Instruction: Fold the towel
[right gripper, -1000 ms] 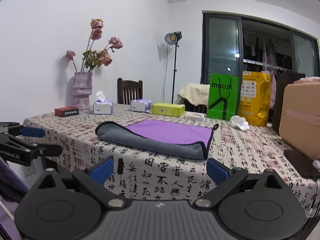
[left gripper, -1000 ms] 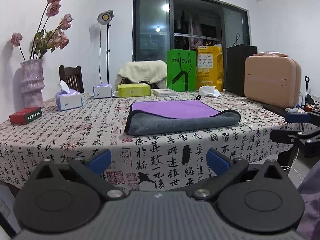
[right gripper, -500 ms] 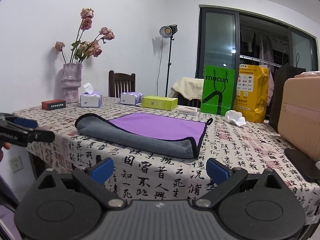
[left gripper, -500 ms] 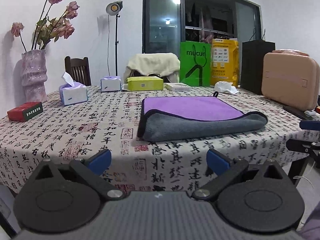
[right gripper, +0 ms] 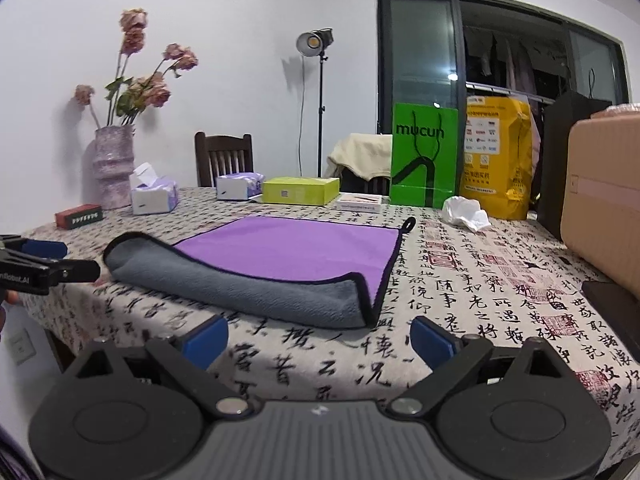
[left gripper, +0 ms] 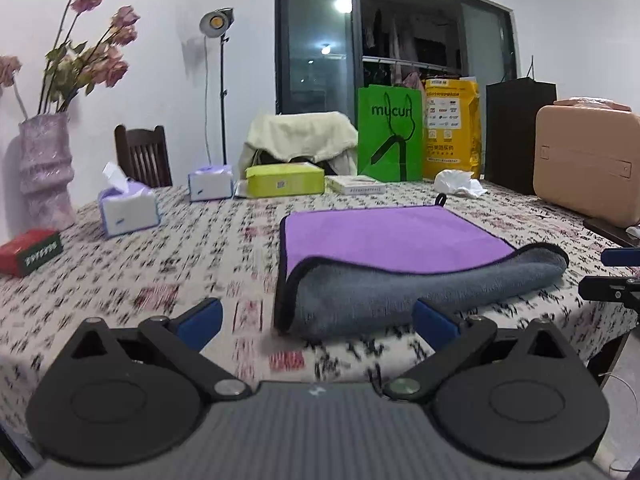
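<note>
the purple-and-grey microfibre towel with black trim (left gripper: 404,264) lies on the calligraphy-print tablecloth (left gripper: 160,264), its near edge rolled back grey side up. my left gripper (left gripper: 316,318) and right gripper (right gripper: 318,334) hover at the table edge, jaws spread wide, holding nothing, short of the towel.
</note>
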A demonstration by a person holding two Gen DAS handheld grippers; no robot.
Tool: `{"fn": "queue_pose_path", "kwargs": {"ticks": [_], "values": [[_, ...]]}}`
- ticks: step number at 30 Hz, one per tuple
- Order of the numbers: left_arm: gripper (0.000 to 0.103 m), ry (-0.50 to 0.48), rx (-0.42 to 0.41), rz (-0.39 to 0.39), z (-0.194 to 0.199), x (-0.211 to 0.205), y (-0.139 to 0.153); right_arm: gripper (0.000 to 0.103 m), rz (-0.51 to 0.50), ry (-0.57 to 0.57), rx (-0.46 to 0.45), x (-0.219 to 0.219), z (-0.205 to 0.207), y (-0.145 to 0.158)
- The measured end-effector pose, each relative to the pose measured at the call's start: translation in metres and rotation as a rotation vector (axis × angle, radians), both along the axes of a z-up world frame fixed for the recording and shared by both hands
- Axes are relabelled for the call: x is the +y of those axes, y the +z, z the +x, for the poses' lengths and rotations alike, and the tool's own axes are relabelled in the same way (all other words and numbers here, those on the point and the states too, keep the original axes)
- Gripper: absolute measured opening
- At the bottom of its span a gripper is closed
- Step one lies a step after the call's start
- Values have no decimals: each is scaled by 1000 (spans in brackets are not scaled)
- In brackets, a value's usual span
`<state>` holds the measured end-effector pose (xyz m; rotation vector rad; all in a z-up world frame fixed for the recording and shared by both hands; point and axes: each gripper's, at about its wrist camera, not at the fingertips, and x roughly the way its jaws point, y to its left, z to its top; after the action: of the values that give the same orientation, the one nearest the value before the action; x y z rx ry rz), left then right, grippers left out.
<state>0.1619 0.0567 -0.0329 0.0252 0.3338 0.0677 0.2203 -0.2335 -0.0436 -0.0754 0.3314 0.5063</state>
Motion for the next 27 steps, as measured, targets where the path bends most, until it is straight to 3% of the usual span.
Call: {"fn": "queue_pose_path", "kwargs": {"ticks": [12,17,27], "values": [[98,-50,43,-64,40,13,0,85,4,21,30,5,43,2],[77,-80,57,-63,50,14,0,78,15,40,52,11,59,0],[43,-102,104,-75,58,16,-5,46,8,96,93,22,77,-5]]}}
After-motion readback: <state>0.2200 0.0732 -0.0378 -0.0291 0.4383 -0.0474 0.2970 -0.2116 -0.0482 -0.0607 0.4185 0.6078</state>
